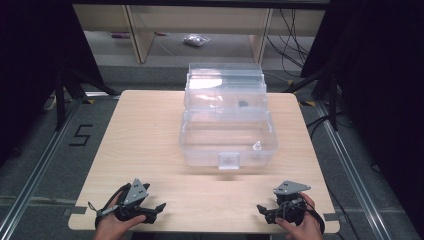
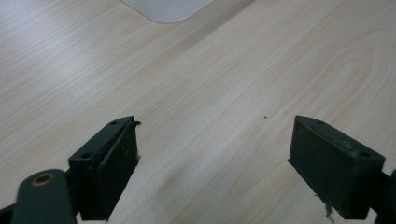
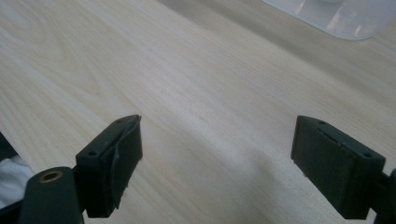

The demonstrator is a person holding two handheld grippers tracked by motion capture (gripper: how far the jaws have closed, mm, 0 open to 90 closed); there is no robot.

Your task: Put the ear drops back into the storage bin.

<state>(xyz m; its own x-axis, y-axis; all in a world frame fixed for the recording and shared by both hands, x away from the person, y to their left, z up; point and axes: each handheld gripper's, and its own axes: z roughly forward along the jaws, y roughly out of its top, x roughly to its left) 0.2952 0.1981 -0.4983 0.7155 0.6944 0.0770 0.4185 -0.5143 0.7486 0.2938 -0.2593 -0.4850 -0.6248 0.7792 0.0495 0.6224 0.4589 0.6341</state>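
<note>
the clear plastic tiered storage box (image 1: pixel 227 122) stands open at the middle of the light wooden desk (image 1: pixel 145 130), a small white piece (image 1: pixel 257 146) in its lower tray. the left gripper (image 1: pixel 157 210) and right gripper (image 1: pixel 261 210) rest at the near edge, well apart from the box, fingers (image 2: pixel 109 163) spread and empty, probably a ready position.

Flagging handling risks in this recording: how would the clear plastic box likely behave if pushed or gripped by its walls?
The clear plastic box looks thin-walled and nearly empty, so probably light and apt to slide on the smooth table. With its tiers opened toward the rear, it may tip backward. Its glossy walls could flex or slip between tongs.
</note>
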